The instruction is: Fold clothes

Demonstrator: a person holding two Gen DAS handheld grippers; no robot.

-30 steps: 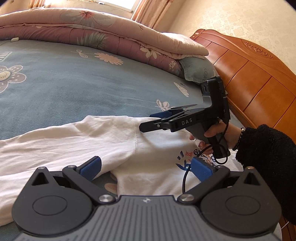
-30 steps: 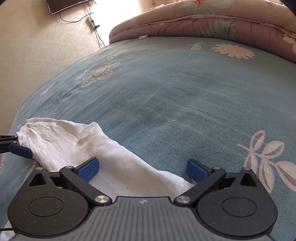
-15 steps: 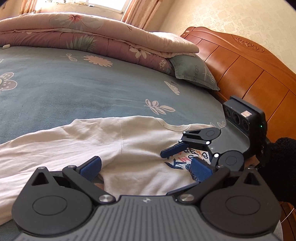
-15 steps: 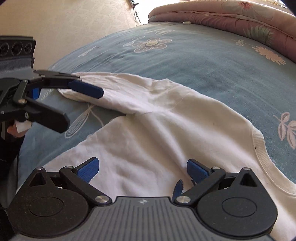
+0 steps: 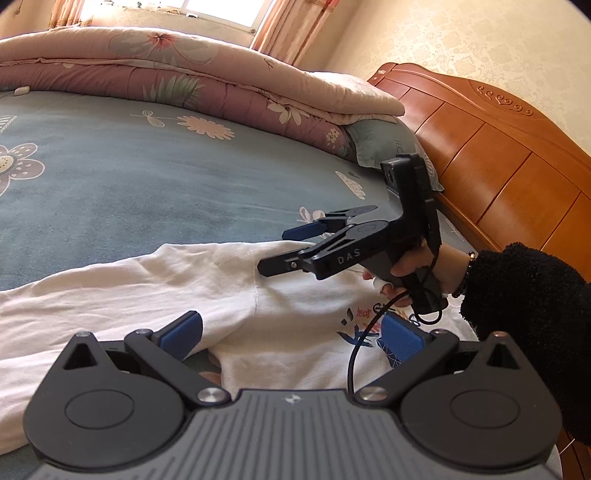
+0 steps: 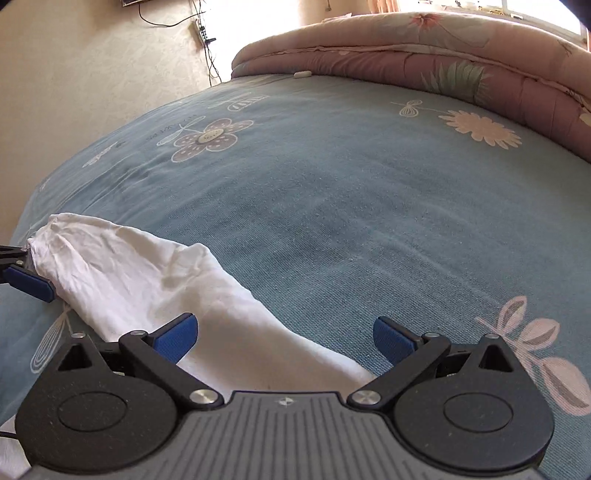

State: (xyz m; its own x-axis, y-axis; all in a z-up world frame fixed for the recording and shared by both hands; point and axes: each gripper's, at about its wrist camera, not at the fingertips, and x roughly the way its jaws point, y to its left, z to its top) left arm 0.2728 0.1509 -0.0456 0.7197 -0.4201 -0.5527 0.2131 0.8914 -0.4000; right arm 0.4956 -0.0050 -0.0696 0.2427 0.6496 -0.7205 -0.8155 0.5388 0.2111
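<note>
Where sleeve ends, bare bedsheet.

Both grippers are black with blue finger pads and silver pivot screws — the right gripper carries white "DAS" lettering and a black cable. The person's hand wears a fuzzy black sleeve — plus a beaded bracelet.

sunlit window, cream patterned wall, wooden headboard, blue floral bed.
</note>
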